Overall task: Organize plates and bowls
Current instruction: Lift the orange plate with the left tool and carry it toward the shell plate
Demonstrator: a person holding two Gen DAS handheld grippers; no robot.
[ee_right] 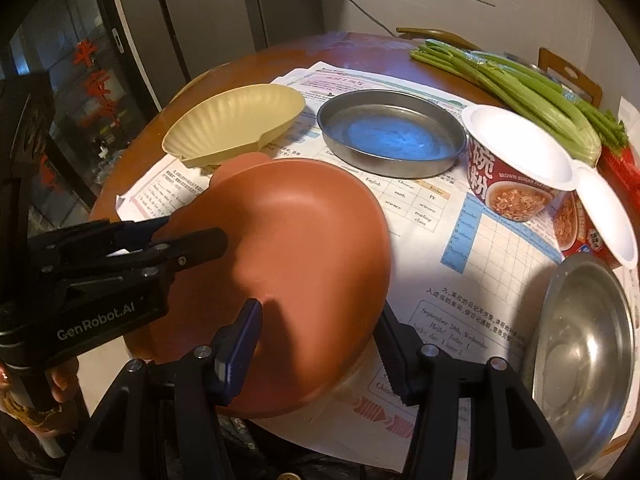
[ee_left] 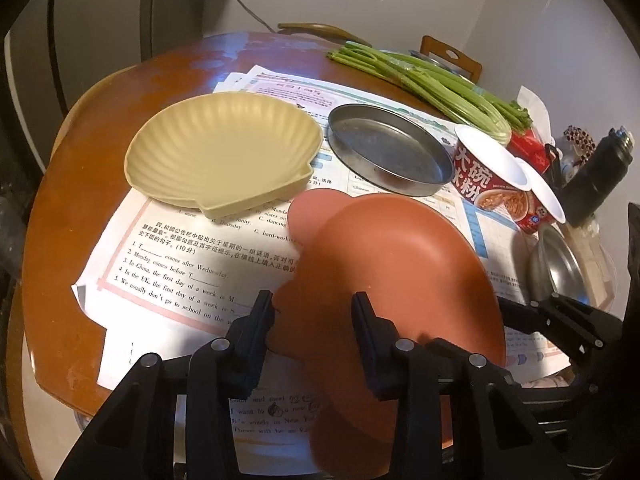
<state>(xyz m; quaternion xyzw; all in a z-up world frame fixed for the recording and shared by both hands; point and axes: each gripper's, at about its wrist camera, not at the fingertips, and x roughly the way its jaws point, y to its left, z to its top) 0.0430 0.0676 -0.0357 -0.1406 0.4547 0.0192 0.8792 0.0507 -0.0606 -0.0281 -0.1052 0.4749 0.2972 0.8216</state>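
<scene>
Now, red plate [ee_right: 304, 248]: tilted up off the desk [ee_left: 100, 152], over the papers [ee_left: 168, 264].
Left gripper [ee_right: 192, 236]: fingers pinched on the red plate's left rim.
Right gripper [ee_right: 320, 344]: fingers spread wide, one on each side of the red plate's near edge; touching or not, cannot tell.
Shell plate [ee_left: 220, 152]: flat on the papers, behind the red plate.
Metal pan [ee_right: 392, 132]: just beside the shell plate.
Steel bowl [ee_right: 584, 344]: near right.
Noodle cups [ee_right: 520, 164]: behind the steel bowl.
Celery [ee_right: 520, 84]: at the back.
</scene>
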